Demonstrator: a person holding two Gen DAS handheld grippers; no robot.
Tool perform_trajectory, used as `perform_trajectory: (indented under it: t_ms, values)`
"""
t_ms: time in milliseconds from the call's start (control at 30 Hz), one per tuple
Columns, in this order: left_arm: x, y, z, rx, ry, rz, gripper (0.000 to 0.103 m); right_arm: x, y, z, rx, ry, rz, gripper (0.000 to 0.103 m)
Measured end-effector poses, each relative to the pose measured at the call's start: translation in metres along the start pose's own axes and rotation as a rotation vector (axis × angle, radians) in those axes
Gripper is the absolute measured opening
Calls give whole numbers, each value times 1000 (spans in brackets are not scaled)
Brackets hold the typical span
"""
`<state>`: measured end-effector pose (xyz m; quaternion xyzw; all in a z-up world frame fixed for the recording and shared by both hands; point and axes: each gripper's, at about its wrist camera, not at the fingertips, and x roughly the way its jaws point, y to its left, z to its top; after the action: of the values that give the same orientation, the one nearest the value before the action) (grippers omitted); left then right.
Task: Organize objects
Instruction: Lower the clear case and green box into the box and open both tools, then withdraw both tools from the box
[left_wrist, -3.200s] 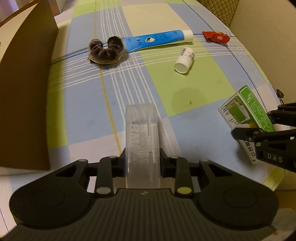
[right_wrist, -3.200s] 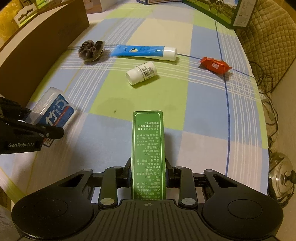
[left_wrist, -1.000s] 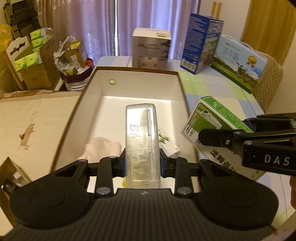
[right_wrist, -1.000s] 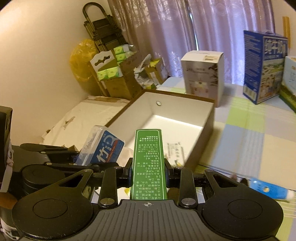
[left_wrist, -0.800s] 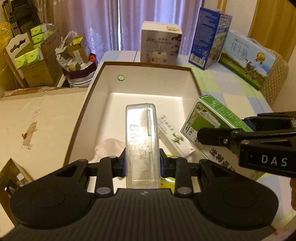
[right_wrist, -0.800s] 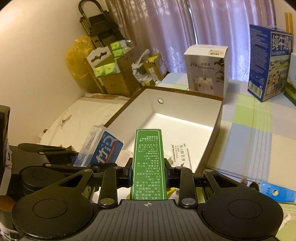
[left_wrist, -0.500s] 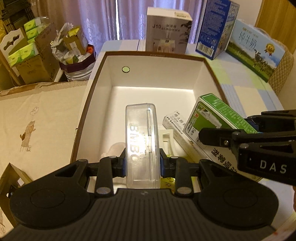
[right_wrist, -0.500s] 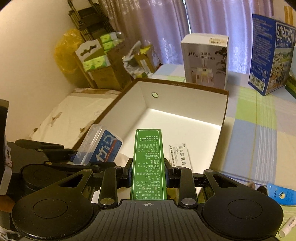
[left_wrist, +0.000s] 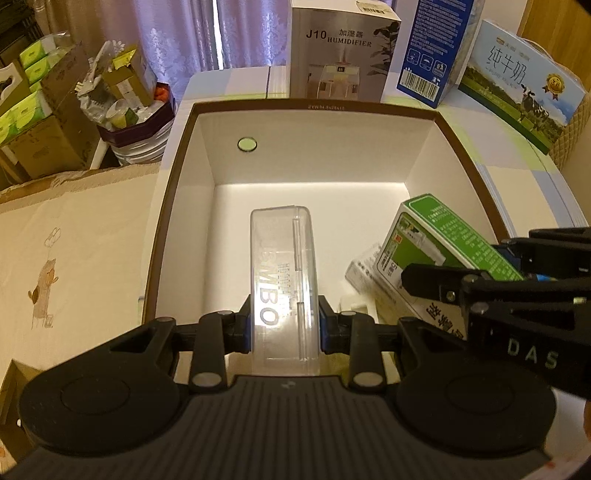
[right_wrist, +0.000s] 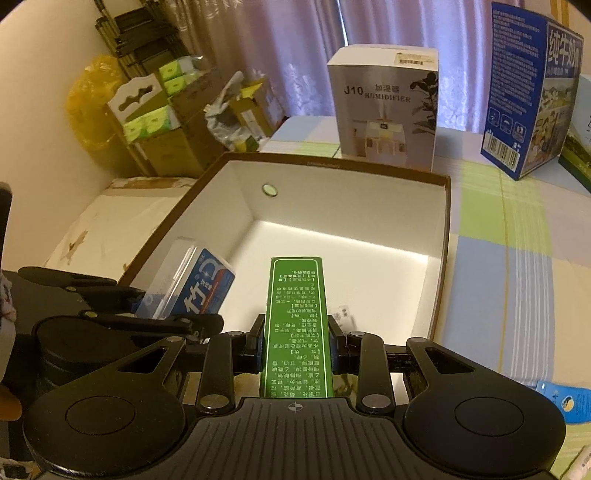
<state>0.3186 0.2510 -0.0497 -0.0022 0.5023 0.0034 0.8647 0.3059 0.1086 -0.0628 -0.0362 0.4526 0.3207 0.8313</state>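
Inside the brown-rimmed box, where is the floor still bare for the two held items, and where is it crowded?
The open box has bare white floor across its far half, below the wall with the round hole, and along its left wall. The near right corner is crowded: a small white carton lies there.

Home: curtains (left_wrist: 177, 33), checked tablecloth (right_wrist: 517, 266), stacked boxes (right_wrist: 155, 122)
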Motion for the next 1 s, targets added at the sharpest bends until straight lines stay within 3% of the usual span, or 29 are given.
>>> perform_trajectory:
  t_ms: [167, 233, 300, 633, 1000]
  values:
    - [13, 0, 15, 15, -2, -15, 27, 7, -5, 8, 14, -1, -17, 27]
    - [16, 0, 19, 20, -5, -12, 39, 10, -6, 8, 21, 2, -23, 27]
    - [20, 1, 22, 18, -5, -2, 45, 12, -9, 10, 31, 7, -24, 27]
    - [14, 11, 22, 4, -10, 7, 54, 15, -20, 20, 128, -58, 30, 28]
    - [-13, 12, 6, -25, -18, -7, 69, -17, -19, 13, 74, -63, 43, 44]
